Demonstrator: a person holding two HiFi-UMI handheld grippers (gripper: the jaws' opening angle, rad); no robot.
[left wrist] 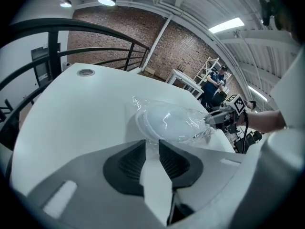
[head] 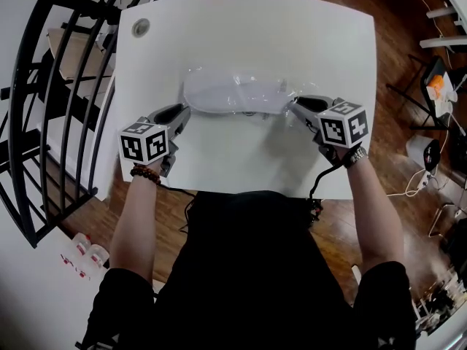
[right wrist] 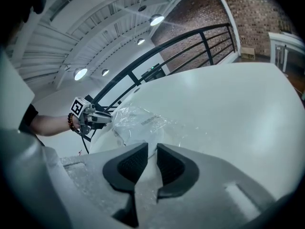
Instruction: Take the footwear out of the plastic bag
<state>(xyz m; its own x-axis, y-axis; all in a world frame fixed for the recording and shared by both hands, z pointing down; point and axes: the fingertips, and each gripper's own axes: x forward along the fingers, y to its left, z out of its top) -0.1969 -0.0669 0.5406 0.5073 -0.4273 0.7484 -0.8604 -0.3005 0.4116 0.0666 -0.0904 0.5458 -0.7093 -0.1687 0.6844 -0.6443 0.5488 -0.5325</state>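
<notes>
A clear plastic bag [head: 233, 93] with pale white footwear inside lies across the middle of the white table [head: 248, 28]. My left gripper [head: 184, 112] is at the bag's left end and my right gripper [head: 295, 105] at its right end. In the left gripper view the jaws [left wrist: 147, 144] stand close together with a white strip of the bag's [left wrist: 174, 123] edge pinched between the pads. In the right gripper view the jaws [right wrist: 151, 149] are closed on crinkled clear plastic of the bag [right wrist: 138, 123]. Each gripper shows in the other's view, the right one [left wrist: 217, 118] and the left one [right wrist: 102, 119].
A round metal grommet [head: 140, 28] sits in the table's far left corner. A black railing [head: 58, 86] runs along the table's left side. Bottles [head: 84, 250] stand on the wooden floor below. A person [left wrist: 212, 82] stands far off by shelving.
</notes>
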